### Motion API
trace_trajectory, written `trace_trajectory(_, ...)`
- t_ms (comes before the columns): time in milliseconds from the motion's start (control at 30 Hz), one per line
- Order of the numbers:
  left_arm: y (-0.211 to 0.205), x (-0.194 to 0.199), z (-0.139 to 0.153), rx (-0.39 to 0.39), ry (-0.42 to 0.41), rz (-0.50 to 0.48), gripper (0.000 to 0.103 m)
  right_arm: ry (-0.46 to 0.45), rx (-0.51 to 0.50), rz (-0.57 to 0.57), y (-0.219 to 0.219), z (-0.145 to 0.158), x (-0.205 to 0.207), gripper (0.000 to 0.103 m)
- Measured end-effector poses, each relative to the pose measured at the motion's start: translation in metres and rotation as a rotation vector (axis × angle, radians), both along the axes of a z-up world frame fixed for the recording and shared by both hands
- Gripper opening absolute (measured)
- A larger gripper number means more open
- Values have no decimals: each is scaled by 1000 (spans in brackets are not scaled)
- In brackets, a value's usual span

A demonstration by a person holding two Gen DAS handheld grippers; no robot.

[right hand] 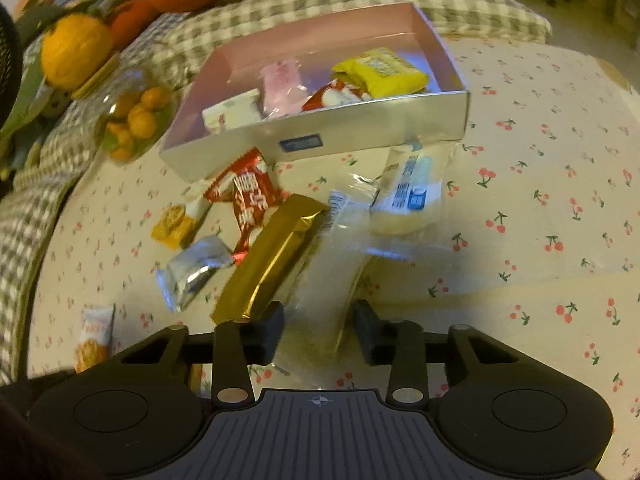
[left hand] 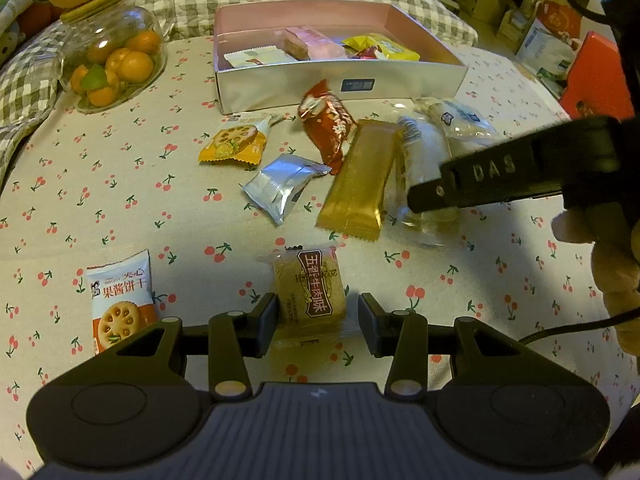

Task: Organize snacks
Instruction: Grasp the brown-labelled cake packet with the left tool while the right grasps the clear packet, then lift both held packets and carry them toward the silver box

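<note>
A pink-lined silver box (left hand: 280, 88) (right hand: 360, 120) holds several snacks. Loose snacks lie in front of it: a gold bar (left hand: 358, 180) (right hand: 268, 256), a red packet (left hand: 326, 124) (right hand: 248, 196), a silver packet (left hand: 284, 186) (right hand: 196, 268), an orange cookie packet (left hand: 236, 140) and clear white packets (left hand: 424, 152) (right hand: 336, 264). My left gripper (left hand: 318, 320) is open around a yellow pastry packet (left hand: 310, 288). My right gripper (right hand: 318, 332) is open, its jaws on either side of the long clear white packet; it shows in the left wrist view (left hand: 500, 172).
A white and orange biscuit packet (left hand: 120, 300) (right hand: 94, 332) lies at the near left. A glass jar of small oranges (left hand: 112, 60) (right hand: 132, 116) stands at the left, on a checked cushion (left hand: 24, 92). Cherry-print cloth (left hand: 120, 200) covers the surface. Orange boxes (left hand: 596, 76) stand at the right.
</note>
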State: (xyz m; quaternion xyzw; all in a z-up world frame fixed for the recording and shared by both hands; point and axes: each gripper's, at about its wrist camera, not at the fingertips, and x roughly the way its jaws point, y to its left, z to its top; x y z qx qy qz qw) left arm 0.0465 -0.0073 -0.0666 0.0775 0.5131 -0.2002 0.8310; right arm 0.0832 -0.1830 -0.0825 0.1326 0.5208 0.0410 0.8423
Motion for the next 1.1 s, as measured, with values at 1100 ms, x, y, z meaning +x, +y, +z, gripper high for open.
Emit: trace_trajectory(1100,5,-12,-5,6,-71,-67,53,-42,-53,225,-10,4,-37,50)
